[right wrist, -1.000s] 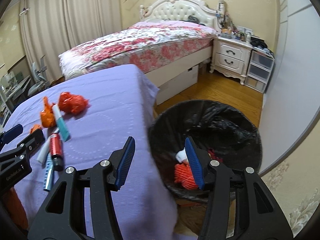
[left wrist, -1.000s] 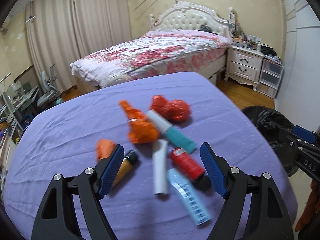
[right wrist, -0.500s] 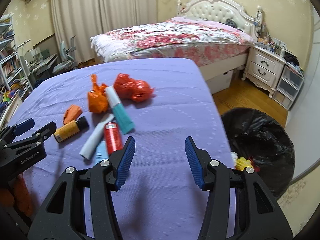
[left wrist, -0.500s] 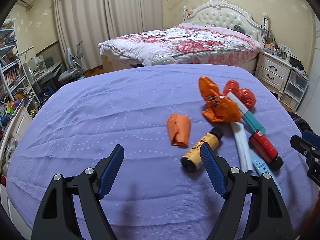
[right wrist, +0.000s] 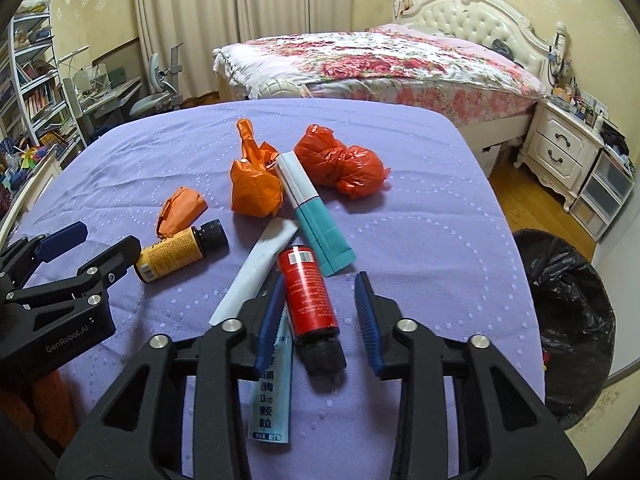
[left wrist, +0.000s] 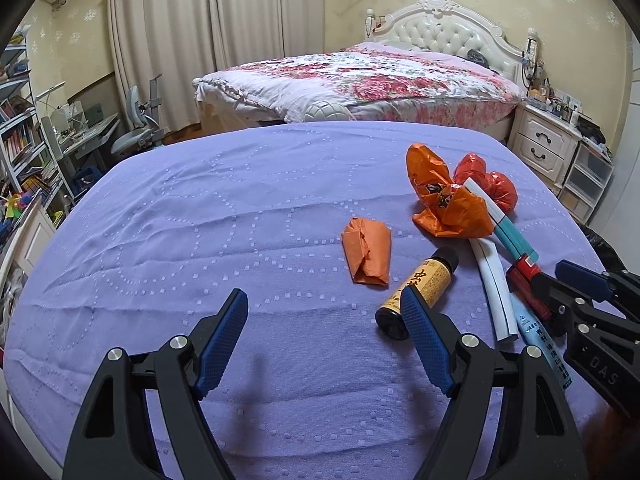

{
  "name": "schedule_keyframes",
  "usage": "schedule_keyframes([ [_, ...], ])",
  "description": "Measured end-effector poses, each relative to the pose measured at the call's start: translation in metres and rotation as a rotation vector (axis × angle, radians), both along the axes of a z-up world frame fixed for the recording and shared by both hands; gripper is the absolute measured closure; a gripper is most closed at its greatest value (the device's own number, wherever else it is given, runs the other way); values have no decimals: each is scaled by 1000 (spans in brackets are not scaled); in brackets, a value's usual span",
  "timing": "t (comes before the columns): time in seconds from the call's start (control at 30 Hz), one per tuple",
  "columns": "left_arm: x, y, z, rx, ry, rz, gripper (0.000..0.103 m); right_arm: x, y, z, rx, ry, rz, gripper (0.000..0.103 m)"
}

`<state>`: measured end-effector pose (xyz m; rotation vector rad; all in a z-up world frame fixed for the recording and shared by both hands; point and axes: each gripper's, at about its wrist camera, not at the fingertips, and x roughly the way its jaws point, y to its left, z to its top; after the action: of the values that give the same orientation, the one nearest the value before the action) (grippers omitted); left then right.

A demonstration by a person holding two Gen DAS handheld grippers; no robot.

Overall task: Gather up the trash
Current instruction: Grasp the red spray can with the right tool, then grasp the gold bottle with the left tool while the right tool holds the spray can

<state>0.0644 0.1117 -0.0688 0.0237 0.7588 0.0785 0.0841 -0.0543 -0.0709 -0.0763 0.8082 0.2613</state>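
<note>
Right claw (right wrist: 320, 316), jaws wide, straddles the red tube (right wrist: 310, 298) on the surface; left claw (left wrist: 324, 334) is wide too (empty). Closing could pinch the blue sachet (right wrist: 269, 396) beneath it.

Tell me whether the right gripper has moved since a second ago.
Yes. The right gripper was over the black bin before; now it is left of it, over the purple table, its open jaws around the red tube.
</note>
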Motion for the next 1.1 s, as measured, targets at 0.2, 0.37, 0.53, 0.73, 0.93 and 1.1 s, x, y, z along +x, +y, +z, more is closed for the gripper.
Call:
schedule_keyframes([
  [0.2, -1, -3, 1, -6, -2, -25, 27, 0, 1, -3, -4, 9, 10, 80],
  [0.37, 2, -13, 2, -4, -1, -64, 27, -4, -3, -4, -6, 10, 0, 80],
  [0.53, 13, -25, 0, 9, 3, -96, 27, -9, -17, -4, -5, 11, -32, 80],
  [0.73, 23, -40, -6, 34, 28, -147, 40, -9, -30, -4, 8, 11, -59, 80],
  [0.93, 20, -45, -12, 31, 52, -185, 70, -9, -32, -5, 11, 11, -59, 80],
  [1.1, 11, -46, -13, 11, 53, -195, 75, -9, -32, -5, 12, 12, -59, 80],
])
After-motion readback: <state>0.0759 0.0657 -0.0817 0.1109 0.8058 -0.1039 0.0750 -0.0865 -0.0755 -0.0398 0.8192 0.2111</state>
